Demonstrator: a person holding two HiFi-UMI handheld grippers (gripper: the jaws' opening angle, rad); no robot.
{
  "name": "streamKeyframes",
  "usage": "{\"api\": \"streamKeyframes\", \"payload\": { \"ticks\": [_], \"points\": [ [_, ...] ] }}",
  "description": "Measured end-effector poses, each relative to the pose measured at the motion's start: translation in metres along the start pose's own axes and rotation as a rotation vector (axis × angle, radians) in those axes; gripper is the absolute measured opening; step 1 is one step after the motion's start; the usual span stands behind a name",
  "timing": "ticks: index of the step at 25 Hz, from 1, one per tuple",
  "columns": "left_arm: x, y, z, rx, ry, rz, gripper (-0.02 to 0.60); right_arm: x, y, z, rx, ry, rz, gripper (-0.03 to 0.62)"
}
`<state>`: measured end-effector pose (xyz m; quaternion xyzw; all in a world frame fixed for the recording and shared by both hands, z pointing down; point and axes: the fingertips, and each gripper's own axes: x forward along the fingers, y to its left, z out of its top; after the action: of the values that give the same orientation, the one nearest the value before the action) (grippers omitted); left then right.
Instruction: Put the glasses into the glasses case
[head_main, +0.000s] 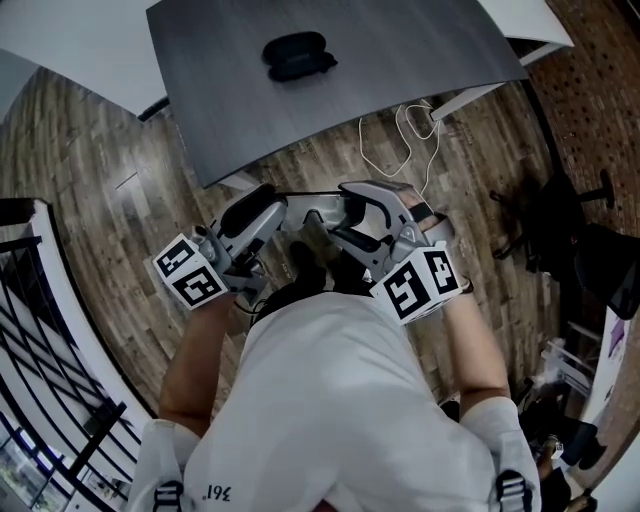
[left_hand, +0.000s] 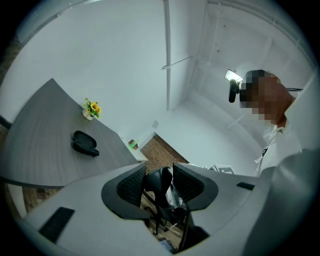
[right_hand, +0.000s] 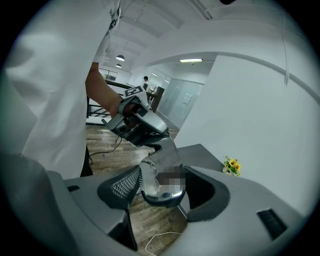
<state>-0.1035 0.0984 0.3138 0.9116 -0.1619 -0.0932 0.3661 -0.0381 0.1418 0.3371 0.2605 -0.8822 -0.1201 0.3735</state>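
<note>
The glasses (right_hand: 165, 160) show a clear glossy lens, the glasses case (head_main: 297, 55) is matt black, the table (head_main: 400, 90) matt grey.

even, soft indoor light; strong fisheye bending with dark corners (all views); ceiling lamp (right_hand: 191, 60) glows.

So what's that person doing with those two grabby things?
A person has a gripper in each hand and holds a pair of glasses up between them, close to the body. The right gripper has its jaws on one lens, and the left gripper seems to grip the other end. The dark glasses case lies on the grey table ahead, with nothing touching it. The glasses are not in it yet.
</note>
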Motion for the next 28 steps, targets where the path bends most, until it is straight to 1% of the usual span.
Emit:
{"api": "streamKeyframes", "payload": {
  "ticks": [7,13,19,28],
  "points": [
    [0.003,0.017,0.01,-0.001,-0.011,0.037,0.166,0.016,-0.017,-0.001,-0.033,-0.013,0.042,0.287],
    [0.014,0.036,0.019,-0.006,-0.048,0.099,0.166,0.031,-0.039,-0.01,-0.072,-0.039,0.098,0.287],
    [0.051,0.058,0.027,-0.018,-0.076,0.156,0.166,0.039,-0.079,-0.037,-0.103,-0.06,0.15,0.287],
    [0.093,0.065,0.037,-0.02,-0.113,0.219,0.166,0.033,-0.12,-0.061,-0.141,-0.096,0.205,0.287]
  ]
}}
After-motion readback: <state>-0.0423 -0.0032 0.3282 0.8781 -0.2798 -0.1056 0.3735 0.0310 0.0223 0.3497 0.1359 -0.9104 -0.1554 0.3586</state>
